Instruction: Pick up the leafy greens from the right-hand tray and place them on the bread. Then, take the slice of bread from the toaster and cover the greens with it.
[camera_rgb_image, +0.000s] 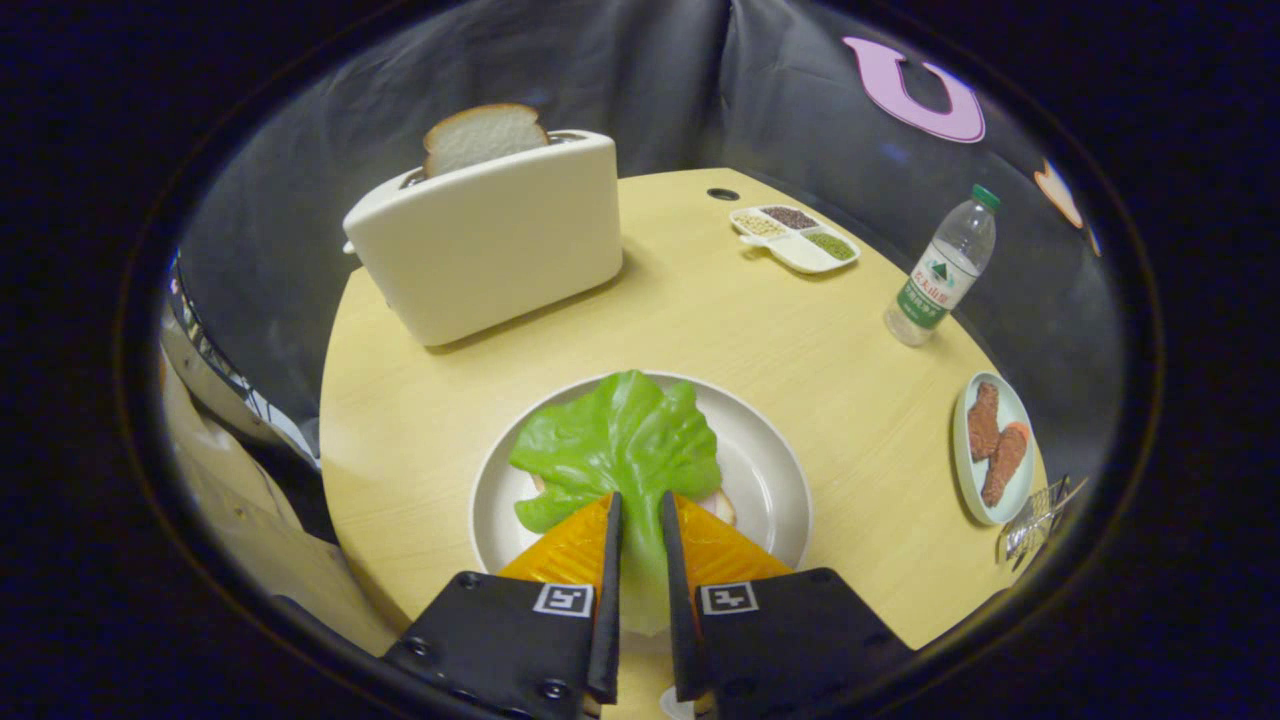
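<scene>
Gripper view: lettuce (620, 440) is pinched at its stem by the gripper (640, 515) and laid over the bread (722, 505) on the plate (770, 470); release is pending, and the toaster (490, 245) slice (483, 135) is uncollected.

Round wooden table (760, 330) carries toaster (490, 240), plate (770, 480), bottle (942, 270), two trays (797, 238).

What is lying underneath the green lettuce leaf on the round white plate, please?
Pale bread edges peek out under the green lettuce leaf on the round white plate; the leaf covers the rest. The gripper jaws pinch the leaf's stem.
</scene>
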